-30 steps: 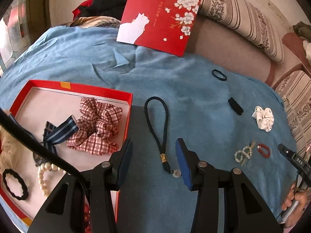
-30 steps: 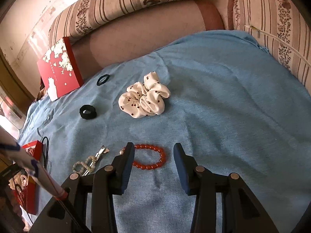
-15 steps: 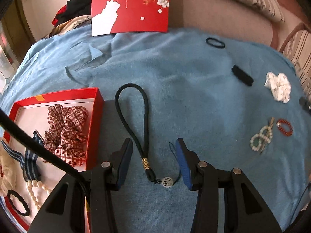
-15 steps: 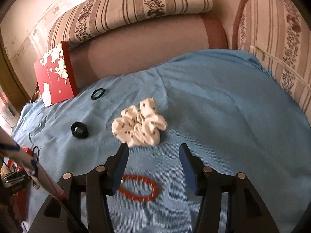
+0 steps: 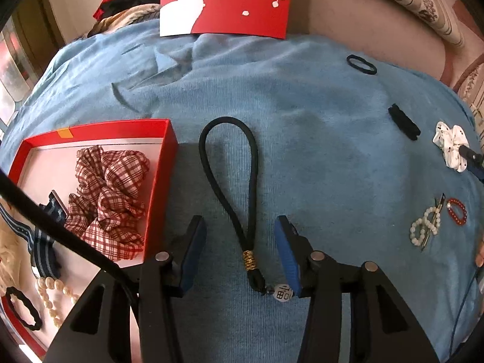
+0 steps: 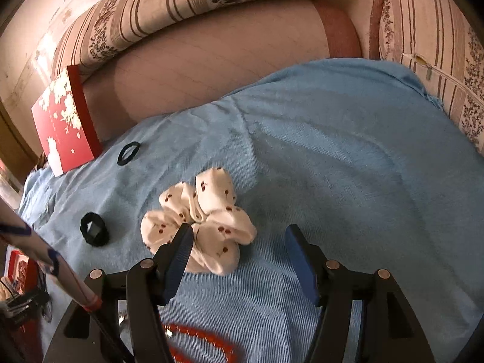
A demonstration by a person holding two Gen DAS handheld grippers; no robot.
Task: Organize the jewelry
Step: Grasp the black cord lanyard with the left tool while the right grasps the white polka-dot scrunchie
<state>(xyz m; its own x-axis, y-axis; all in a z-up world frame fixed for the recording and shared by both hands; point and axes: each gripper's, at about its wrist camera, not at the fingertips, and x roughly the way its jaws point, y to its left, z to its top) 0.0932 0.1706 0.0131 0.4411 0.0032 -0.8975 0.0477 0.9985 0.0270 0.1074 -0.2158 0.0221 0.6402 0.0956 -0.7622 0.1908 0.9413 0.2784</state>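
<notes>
My left gripper is open over the blue cloth, its fingers on either side of the lower end of a black cord loop with a gold band and a white bead. A red box lies just left, holding a plaid scrunchie, a striped bow, pearls and a black hair tie. My right gripper is open and empty, its left finger over the near edge of a white cherry-print scrunchie. A red bead bracelet lies below it.
A thin black hair tie, a thick black band, a pearl clip and the red bracelet lie on the cloth to the right. A red card leans against the striped sofa cushions.
The left gripper moved forward so the black cord's lower end lies between its fingers. The right gripper moved forward from the red bracelet to the white scrunchie.
</notes>
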